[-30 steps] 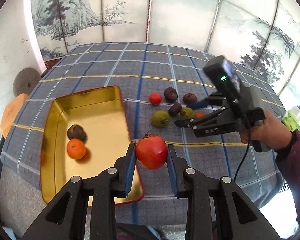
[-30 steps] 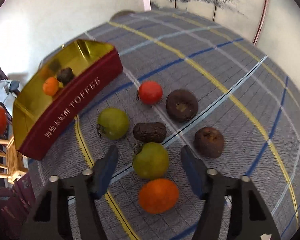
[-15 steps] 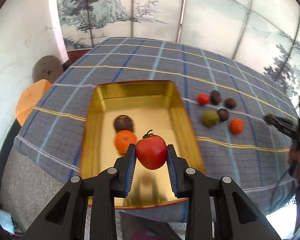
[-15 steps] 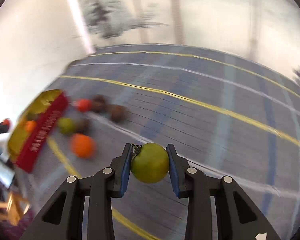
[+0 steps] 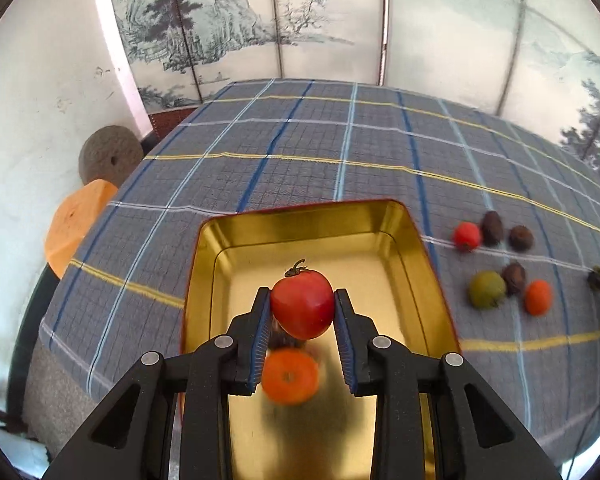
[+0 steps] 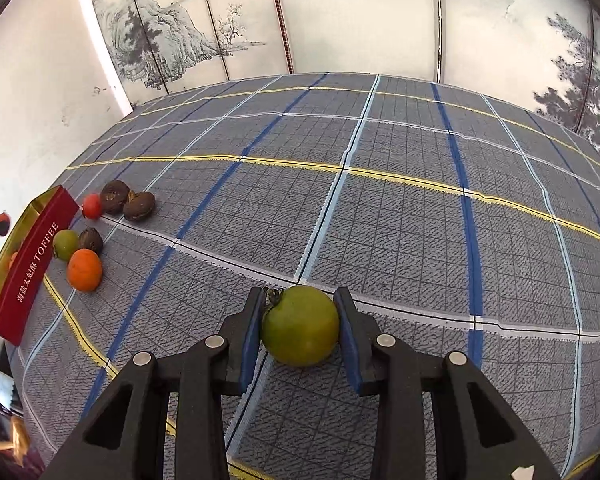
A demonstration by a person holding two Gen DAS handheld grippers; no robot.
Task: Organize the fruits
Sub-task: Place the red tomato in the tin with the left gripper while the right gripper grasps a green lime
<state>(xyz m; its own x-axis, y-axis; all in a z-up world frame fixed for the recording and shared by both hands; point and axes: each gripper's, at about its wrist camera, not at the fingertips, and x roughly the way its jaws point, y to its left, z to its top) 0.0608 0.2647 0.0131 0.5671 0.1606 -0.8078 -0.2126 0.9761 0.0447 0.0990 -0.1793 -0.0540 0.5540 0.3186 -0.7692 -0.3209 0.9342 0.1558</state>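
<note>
My left gripper (image 5: 302,316) is shut on a red tomato (image 5: 302,304) and holds it over the gold tin tray (image 5: 412,236). An orange (image 5: 290,376) lies in the tray below it, with a dark fruit partly hidden behind the tomato. My right gripper (image 6: 300,326) is shut on a green tomato (image 6: 300,325) above the checked cloth, right of the fruit group. That group holds a small red tomato (image 6: 91,205), dark fruits (image 6: 139,205), a green fruit (image 6: 65,244) and an orange (image 6: 85,269), next to the tray's red side (image 6: 32,264).
The table carries a blue-grey checked cloth (image 6: 380,200). A painted folding screen (image 5: 260,20) stands behind it. A round stone (image 5: 110,156) and an orange stool (image 5: 76,224) sit by the wall at the left. The loose fruits also show in the left wrist view (image 5: 488,290).
My left gripper has moved further over the tray with the red tomato. My right gripper closed on the green tomato and has carried it right, away from the fruit group.
</note>
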